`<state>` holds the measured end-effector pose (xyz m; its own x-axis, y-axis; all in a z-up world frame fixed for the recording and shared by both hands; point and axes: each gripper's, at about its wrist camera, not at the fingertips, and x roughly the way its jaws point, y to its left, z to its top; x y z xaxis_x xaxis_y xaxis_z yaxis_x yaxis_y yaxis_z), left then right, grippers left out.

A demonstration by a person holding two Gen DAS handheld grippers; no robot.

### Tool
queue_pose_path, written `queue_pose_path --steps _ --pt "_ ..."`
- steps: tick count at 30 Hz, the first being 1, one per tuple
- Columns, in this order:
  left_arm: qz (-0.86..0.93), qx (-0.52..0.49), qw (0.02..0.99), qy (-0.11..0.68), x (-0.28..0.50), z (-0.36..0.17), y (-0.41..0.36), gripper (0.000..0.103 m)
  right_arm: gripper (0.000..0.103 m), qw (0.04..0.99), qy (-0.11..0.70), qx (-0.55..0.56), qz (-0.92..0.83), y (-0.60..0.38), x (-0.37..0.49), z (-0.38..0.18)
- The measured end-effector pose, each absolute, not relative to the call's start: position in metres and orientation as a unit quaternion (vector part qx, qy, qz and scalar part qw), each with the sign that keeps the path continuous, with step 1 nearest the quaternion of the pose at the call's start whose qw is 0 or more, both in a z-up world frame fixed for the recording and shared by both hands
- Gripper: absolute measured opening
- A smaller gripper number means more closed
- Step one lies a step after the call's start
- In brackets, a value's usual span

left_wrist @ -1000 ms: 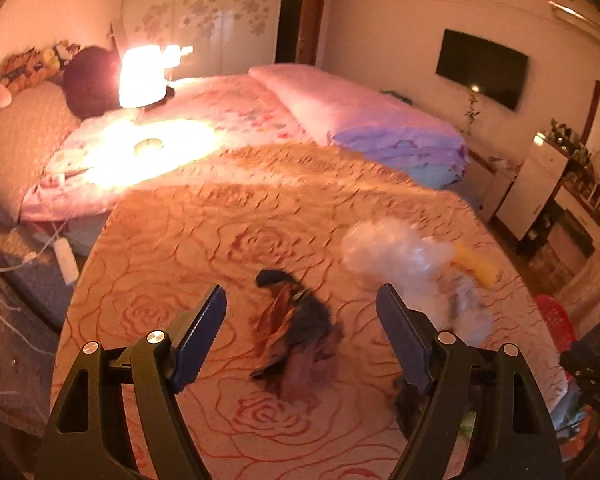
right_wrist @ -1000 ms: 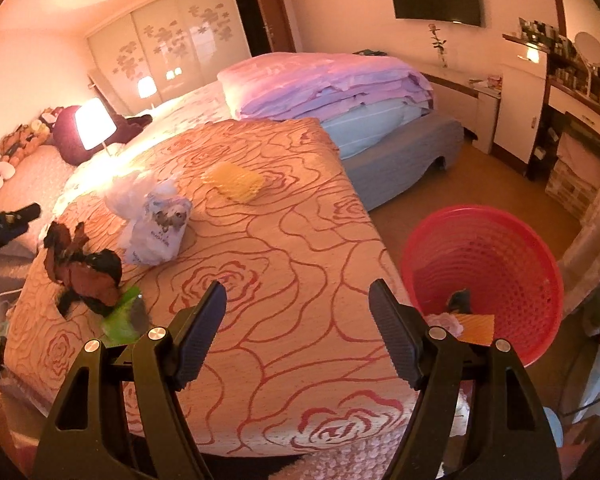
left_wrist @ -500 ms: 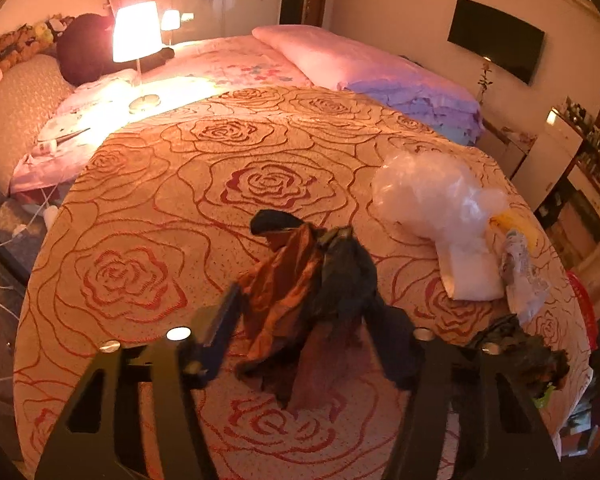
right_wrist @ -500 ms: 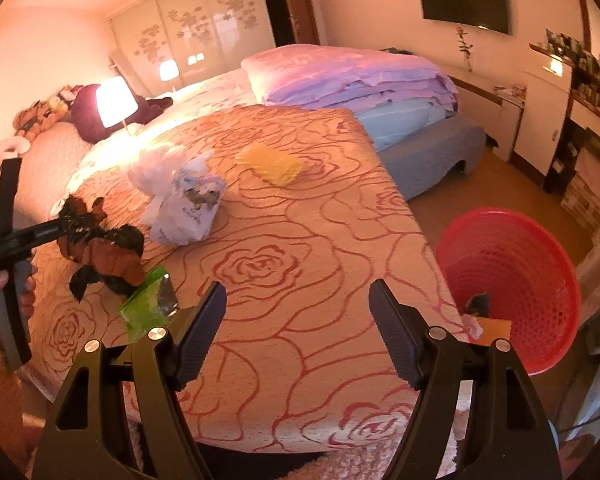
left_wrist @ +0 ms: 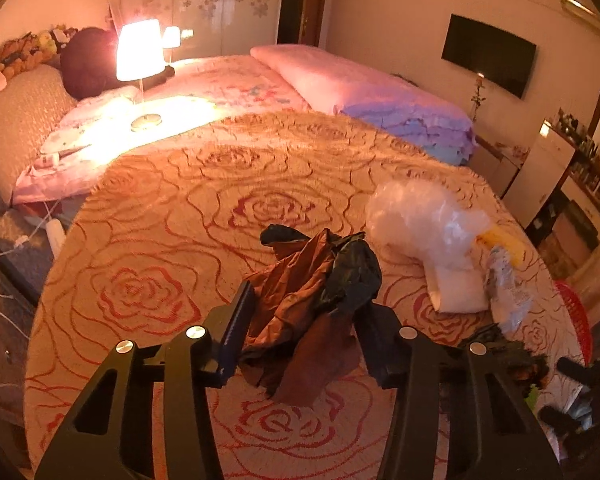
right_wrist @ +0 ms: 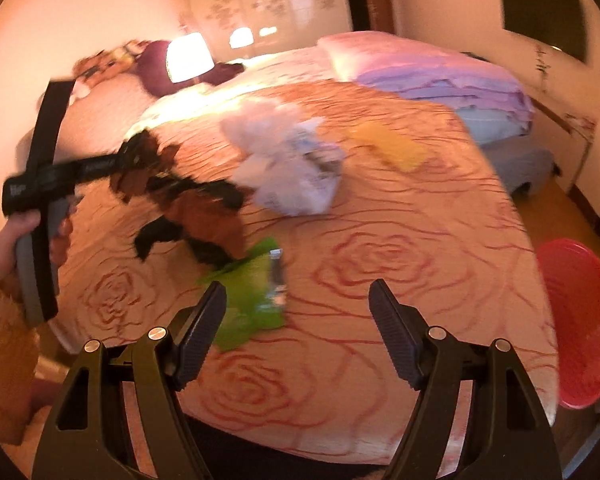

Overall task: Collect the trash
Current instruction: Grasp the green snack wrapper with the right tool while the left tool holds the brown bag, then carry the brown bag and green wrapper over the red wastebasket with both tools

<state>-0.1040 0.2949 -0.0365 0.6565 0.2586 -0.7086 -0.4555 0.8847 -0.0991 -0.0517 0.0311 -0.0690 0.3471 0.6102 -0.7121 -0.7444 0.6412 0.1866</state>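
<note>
Nearby, white bag (left_wrist: 420,216), green wrapper (right_wrist: 252,300).

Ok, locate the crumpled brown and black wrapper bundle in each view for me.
Left wrist: crumpled brown and black wrapper bundle lower centre, between the closing jaws of the left gripper.
Right wrist: left of centre, at the left gripper's tip, above the green packet.
Shared landmark: clear white plastic bag, right of the bundle.
</note>
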Motion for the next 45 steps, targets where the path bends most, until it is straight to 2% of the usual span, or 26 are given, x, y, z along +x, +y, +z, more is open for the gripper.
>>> queue_pose_path --steps 7,9,13,16,45 --pt "0.188 -0.13 0.909 0.349 -0.109 -0.023 0.287 0.047 0.071 0.803 0.388 -0.127 0.434 0.058 -0.063 -0.078" --pt "0.186 -0.13 0.909 0.349 -0.107 -0.022 0.285 0.047 0.068 0.805 0.387 -0.132 0.43 0.059 -0.063 -0.08" --pt "0.182 -0.129 0.909 0.351 -0.106 -0.023 0.282 0.047 0.049 0.808 0.387 -0.142 0.422 0.058 -0.058 -0.083" --pt "0.181 -0.128 0.91 0.352 -0.106 -0.024 0.28 0.047 0.043 0.81 0.388 -0.137 0.417 0.054 -0.051 -0.083" --pt "0.115 -0.088 0.932 0.332 -0.092 0.006 0.22 0.047 0.041 0.879 0.36 -0.05 0.308 -0.015 0.004 -0.041"
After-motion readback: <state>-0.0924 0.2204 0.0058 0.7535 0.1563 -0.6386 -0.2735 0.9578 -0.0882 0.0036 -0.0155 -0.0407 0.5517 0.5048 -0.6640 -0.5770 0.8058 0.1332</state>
